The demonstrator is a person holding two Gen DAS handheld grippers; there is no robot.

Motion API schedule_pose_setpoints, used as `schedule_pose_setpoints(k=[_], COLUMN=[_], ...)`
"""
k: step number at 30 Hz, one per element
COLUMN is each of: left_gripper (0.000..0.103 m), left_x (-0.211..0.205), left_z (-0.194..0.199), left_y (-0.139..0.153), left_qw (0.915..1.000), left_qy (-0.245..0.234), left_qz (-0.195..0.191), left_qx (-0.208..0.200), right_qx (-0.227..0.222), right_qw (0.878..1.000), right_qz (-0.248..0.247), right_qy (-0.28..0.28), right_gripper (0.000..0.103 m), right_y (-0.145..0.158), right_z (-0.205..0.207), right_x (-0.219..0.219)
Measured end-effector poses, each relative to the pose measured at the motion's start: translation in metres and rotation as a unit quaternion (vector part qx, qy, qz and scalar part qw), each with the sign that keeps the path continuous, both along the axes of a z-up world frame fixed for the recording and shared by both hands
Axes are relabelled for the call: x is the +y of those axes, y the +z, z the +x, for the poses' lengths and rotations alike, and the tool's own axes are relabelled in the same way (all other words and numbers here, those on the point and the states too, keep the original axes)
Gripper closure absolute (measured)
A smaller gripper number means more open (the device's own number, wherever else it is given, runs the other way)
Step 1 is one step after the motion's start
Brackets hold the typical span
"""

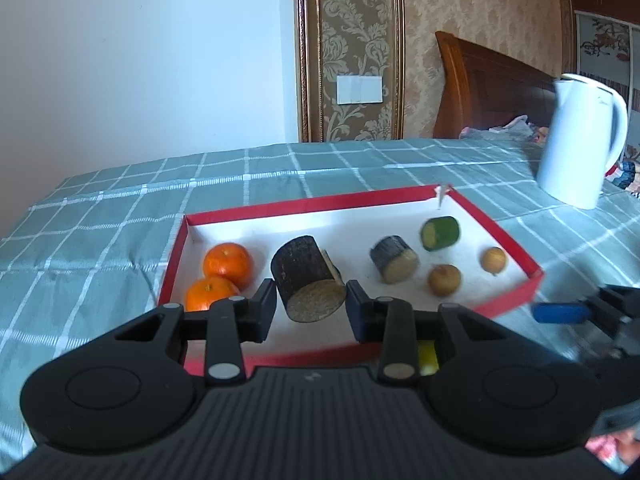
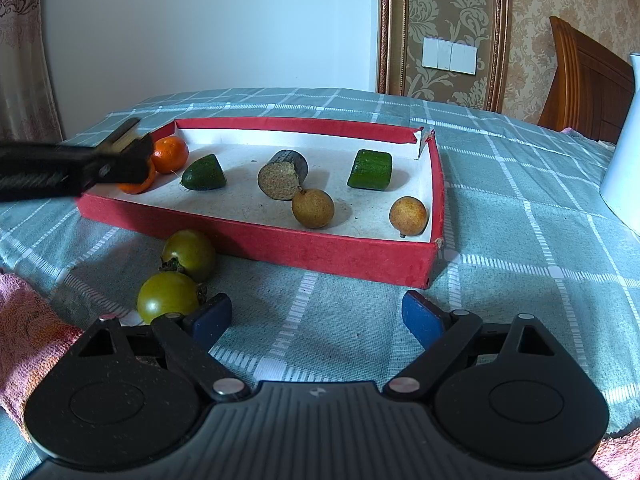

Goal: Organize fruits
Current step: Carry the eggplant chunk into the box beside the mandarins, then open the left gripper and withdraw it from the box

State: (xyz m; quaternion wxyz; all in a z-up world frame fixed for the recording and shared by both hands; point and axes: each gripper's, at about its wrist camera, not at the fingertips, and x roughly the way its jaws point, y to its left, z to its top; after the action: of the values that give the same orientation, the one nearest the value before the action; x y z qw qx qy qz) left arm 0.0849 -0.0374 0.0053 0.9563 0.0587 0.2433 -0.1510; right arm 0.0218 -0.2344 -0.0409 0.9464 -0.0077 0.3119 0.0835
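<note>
Left wrist view: looked down along the left gripper (image 1: 311, 308) into the tray.
Checked cloth (image 1: 120, 208): one, spread under everything.
White kettle (image 1: 580, 140): one, stood well apart, beyond the tray's far right corner.
Red tray (image 2: 280, 240): one, long side set across both views.
Left gripper: drawn narrow, pads pressed on the round sides of the held dark cylinder (image 1: 308, 276).
Right gripper (image 2: 316, 316): stood wide over bare cloth, nothing between the pads, just short of the tray's near wall.
Held dark cylinder: hung over the tray's near-left part, long axis aimed back at the lens and tipped down, cut face forward.
Key relation: second dark cylinder (image 1: 394, 260) lay right of and beyond the held one, on its side inside the tray, nearer the left claw than the right.
Dark cylinders: two, one gripped, one in the tray.
Oranges: two, touching, in the tray's left end, far orange (image 1: 228, 264) and near orange (image 1: 210, 294).
Green pieces: two in the tray, green cylinder (image 1: 440, 233) far right, green wedge (image 2: 204, 174) left of centre, probably hidden behind the held piece in the left view.
Green round fruits: two outside the tray, farther one (image 2: 190, 254) near the wall, closer one (image 2: 168, 296) just beside the right claw's left finger.
Brown small fruits: two, left brown fruit (image 1: 444, 280) and right brown fruit (image 1: 493, 260), in the tray's near right.
</note>
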Motion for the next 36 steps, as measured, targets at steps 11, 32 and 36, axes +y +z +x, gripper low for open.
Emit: schedule_pose_setpoints(k=[11,32,36], left_gripper=[0.069,0.070,0.070], left_x=[-0.001,0.008,0.014], left_z=[0.070,0.085,0.060], left_y=[-0.013,-0.009,0.002], left_qw=[0.9996,0.9990,0.9992], left_qy=[0.009,0.021,0.021], left_qz=[-0.001,-0.033,-0.033], left_qx=[0.029,0.023,0.003], right_qx=[0.000,0.001,0.001], right_qw=[1.000,1.000,1.000], right_qz=[0.000,-0.002,-0.002], right_qy=[0.000,0.002,0.003], right_gripper=[0.010,0.006,0.006], right_y=[0.000,-0.001,-0.001], right_z=[0.000,0.002,0.002], right_x=[0.000,0.004,0.004])
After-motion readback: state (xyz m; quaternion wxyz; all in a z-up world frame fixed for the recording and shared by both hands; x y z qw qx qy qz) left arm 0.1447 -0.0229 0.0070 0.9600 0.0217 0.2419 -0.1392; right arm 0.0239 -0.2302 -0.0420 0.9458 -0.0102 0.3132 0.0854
